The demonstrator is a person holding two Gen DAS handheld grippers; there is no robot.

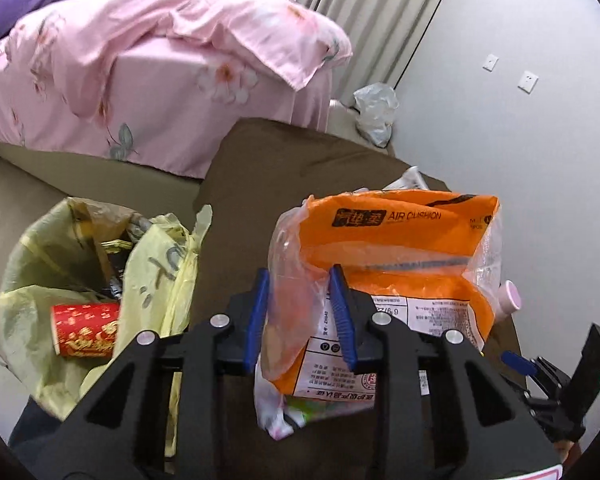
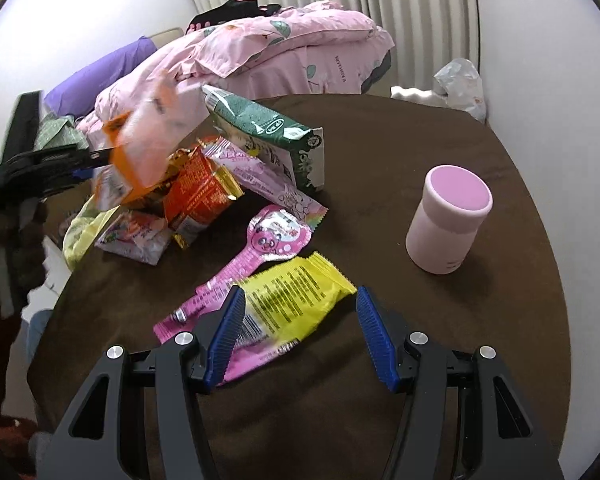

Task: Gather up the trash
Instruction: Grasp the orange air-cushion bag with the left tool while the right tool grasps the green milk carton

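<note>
My left gripper [image 1: 302, 312] is shut on the clear edge of an orange "AIR CUSHION" plastic bag [image 1: 400, 252], which hangs lifted above the brown table [image 1: 260, 168]. Left of it stands an open yellow trash bag [image 1: 160, 272] holding a red paper cup [image 1: 86, 330]. In the right wrist view the same orange bag [image 2: 148, 148] is blurred at the left. My right gripper [image 2: 300, 320] is open just above a yellow wrapper [image 2: 292, 300] that lies over a pink spoon-shaped wrapper [image 2: 268, 240]; its pads do not press on either.
A pile of wrappers, with a green carton [image 2: 276, 136] and a red-gold packet [image 2: 196, 196], lies at the table's left. A pink cup [image 2: 448, 220] stands upright at the right. A bed with pink bedding [image 1: 140, 80] and a white plastic bag [image 1: 376, 112] lie beyond the table.
</note>
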